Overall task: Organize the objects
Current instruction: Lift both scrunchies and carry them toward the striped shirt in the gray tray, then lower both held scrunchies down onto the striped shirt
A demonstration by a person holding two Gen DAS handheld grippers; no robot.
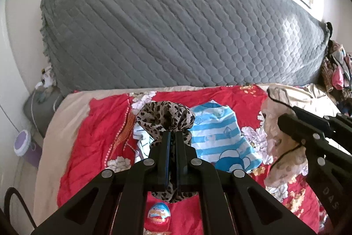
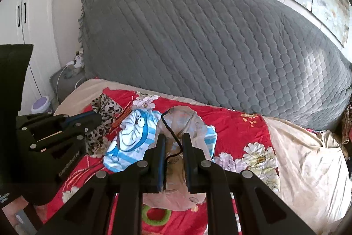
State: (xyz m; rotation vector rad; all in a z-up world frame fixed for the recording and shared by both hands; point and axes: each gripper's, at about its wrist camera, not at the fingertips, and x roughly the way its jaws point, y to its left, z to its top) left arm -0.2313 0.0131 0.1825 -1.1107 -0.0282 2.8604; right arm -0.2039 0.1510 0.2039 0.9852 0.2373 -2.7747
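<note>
Your left gripper point(image 1: 172, 136) sits at the lower centre of its own view, jaws pressed together on a leopard-print cloth point(image 1: 165, 118); the fabric bunches up above the fingertips and a fold of it hangs out below them. In the right wrist view the same gripper point(image 2: 96, 118) comes in from the left edge, and the leopard-print cloth point(image 2: 103, 122) drapes from its tip down to the bedspread.

Your right gripper point(image 2: 173, 142) holds its jaws a little apart with a pale sheer garment point(image 2: 187, 122) and its thin black cord point(image 2: 173, 136) between them; you cannot tell whether the pads actually pinch the fabric. From the left wrist view that gripper point(image 1: 283, 122) enters at the right edge, its tip against the pale garment point(image 1: 277, 147).

Between the two cloths, mid-frame, a blue-and-white striped cartoon shirt point(image 1: 222, 138) lies flat on the red floral bedspread point(image 1: 99, 136). At the bottom centre of the left view, a Kinder egg point(image 1: 159, 214) lies on the bedspread under the gripper. At the bottom centre of the right view, a green ring point(image 2: 156, 217) lies partly under the pale garment.

A grey quilted headboard cover point(image 1: 176, 25) fills the upper half of both views. At the left edge, a purple-lidded white jar point(image 1: 22, 142) stands beside the bed; its contents are hidden.
</note>
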